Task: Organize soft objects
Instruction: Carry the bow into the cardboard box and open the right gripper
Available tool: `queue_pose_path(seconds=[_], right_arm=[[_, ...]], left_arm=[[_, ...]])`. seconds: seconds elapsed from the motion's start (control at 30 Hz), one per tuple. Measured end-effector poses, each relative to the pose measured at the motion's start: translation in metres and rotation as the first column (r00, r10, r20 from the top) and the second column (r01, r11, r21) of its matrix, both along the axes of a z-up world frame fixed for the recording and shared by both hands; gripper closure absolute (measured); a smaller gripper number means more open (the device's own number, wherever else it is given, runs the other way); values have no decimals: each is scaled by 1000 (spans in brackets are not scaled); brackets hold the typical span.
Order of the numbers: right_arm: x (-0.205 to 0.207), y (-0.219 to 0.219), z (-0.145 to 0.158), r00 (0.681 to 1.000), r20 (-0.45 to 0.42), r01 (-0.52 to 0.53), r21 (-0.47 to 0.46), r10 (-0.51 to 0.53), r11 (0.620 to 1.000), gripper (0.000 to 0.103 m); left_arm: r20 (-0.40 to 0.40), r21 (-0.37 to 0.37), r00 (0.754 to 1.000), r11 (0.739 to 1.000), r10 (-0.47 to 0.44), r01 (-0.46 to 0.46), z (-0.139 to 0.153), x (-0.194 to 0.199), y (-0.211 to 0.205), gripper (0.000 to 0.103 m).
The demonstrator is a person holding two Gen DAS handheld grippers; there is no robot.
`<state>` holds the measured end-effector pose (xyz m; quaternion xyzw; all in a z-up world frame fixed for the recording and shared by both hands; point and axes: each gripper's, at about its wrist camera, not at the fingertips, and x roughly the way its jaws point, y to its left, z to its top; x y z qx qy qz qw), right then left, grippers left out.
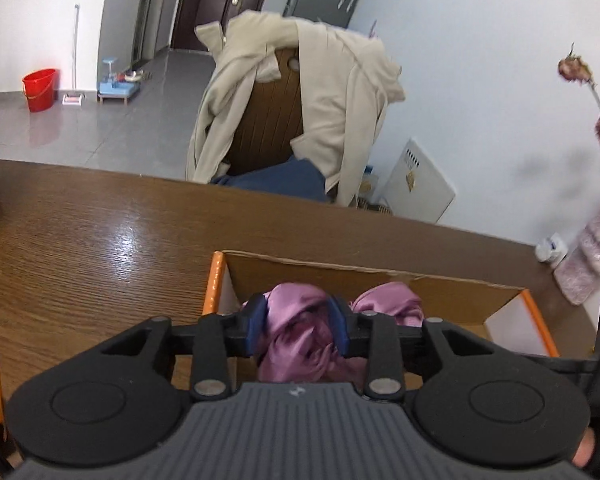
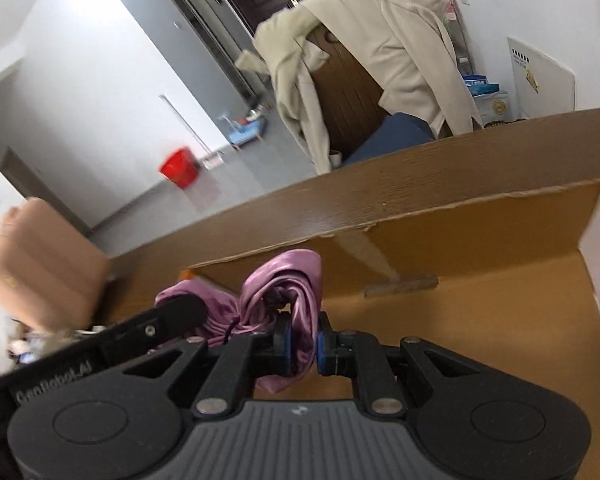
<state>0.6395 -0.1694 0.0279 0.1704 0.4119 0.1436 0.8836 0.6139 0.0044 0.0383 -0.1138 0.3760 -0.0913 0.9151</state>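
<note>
Gripping purple satin cloth (image 1: 300,332) above cardboard box (image 1: 440,292): left tool (image 1: 299,326) and right tool (image 2: 302,346) both clenched on it. Box on wooden tabletop (image 1: 100,232).

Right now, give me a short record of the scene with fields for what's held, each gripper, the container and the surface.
held item: purple satin cloth, bunched, over the open box
left gripper: jaws shut on the cloth
right gripper: jaws shut on the same cloth
container: cardboard box with orange edges, open top
surface: brown wooden table
behind table: chair draped with a beige coat
</note>
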Motion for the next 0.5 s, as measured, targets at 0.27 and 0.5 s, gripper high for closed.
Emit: queue_pose_path(seconds=[0.27,0.5], right_arm=[[6,4,-14,998,-41,46,-80,-49,996,53],[-53,-25,60,993,106,63,-113,-51,992,46]], left_arm=[[59,17,998,1000,7,-8,19,-19,9,39],[159,87,987,996,12,-26,85,-81,4,25]])
